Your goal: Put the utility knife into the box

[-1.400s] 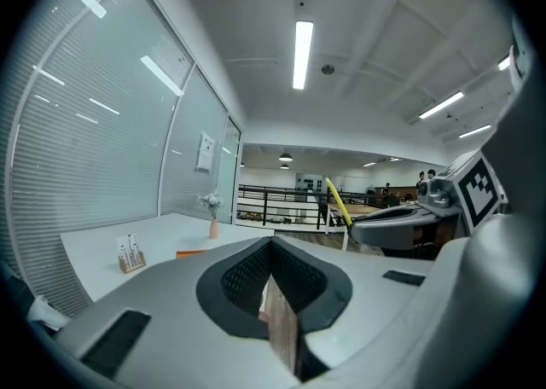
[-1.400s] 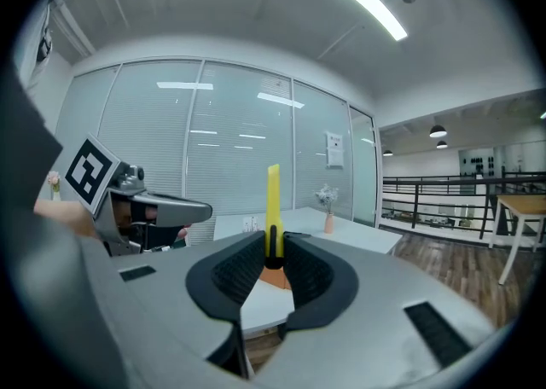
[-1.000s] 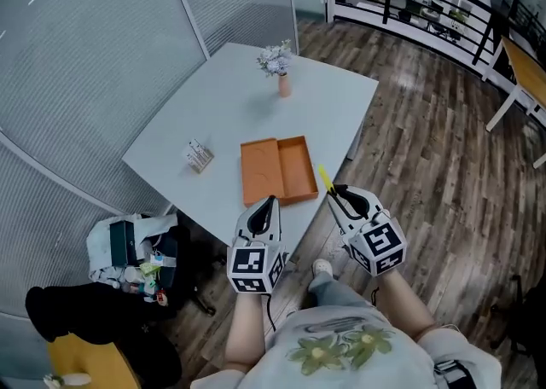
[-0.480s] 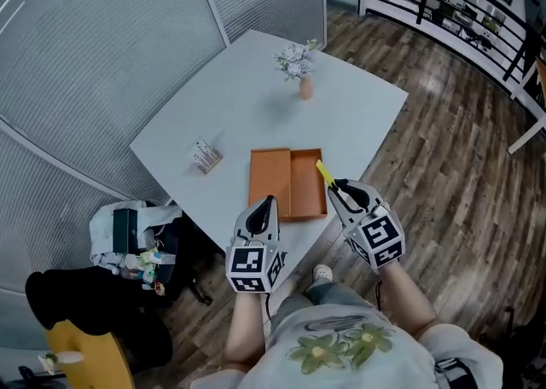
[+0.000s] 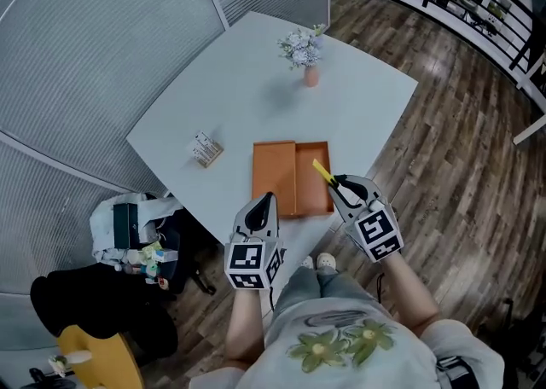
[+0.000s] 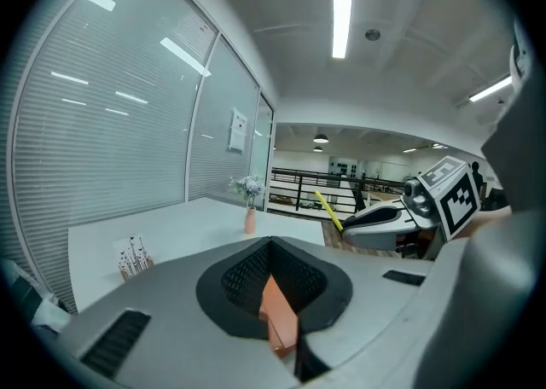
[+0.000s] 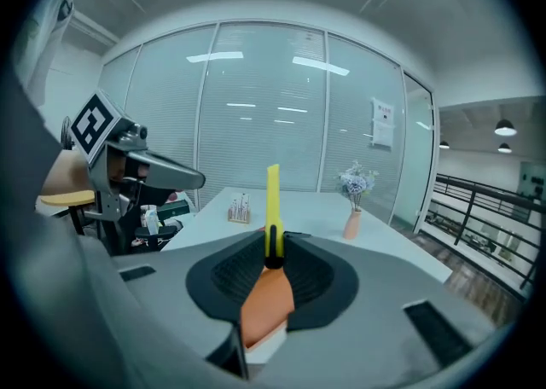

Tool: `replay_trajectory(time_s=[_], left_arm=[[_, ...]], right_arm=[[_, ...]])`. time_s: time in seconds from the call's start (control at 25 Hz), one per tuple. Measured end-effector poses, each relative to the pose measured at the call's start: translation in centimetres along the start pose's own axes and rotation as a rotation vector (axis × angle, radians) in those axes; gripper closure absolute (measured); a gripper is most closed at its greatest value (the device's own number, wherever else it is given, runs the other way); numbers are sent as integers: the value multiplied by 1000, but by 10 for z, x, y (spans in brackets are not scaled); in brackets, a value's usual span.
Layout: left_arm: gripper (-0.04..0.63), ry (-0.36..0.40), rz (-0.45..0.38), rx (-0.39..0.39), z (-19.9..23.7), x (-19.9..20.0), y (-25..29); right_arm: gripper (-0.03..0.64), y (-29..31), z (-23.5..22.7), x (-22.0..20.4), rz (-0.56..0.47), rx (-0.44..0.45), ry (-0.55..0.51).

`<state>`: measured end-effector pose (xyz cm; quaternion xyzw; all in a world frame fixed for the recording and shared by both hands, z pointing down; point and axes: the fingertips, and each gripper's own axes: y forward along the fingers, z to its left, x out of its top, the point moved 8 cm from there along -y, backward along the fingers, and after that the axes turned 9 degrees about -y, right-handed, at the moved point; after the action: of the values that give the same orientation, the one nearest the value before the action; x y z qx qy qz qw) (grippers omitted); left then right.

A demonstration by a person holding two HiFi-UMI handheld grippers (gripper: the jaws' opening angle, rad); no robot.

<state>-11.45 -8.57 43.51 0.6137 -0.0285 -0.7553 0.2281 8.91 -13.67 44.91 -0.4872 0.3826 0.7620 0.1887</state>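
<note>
The left gripper hangs at the near edge of the table. Its jaws are pressed together with nothing between them. Beside it, on its right, the right gripper pinches the black end of a yellow utility knife. In the right gripper view the knife stands straight up out of the closed pads. Seen from the left gripper view, it slants up and away from the right gripper.

Just ahead of both grippers an open orange box lies flat on the table, and the left gripper's tips reach its near edge. The knife's yellow tip hangs over the box's right half, not touching it as far as the head view shows.

Farther ahead, to the left of the left gripper, sits a small holder of thin sticks. Well beyond the box, in line with the right gripper, stands a pink vase of flowers.
</note>
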Motion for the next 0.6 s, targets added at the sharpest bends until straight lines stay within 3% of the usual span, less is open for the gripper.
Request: replay_trajectory(time_s=[0.36, 0.6], left_arm=[[594, -18, -1, -17, 20, 8, 15], [594, -21, 12, -24, 33, 8, 23]], right_arm=[[543, 22, 1, -11, 103, 18, -106], [543, 40, 3, -19, 141, 36, -122]])
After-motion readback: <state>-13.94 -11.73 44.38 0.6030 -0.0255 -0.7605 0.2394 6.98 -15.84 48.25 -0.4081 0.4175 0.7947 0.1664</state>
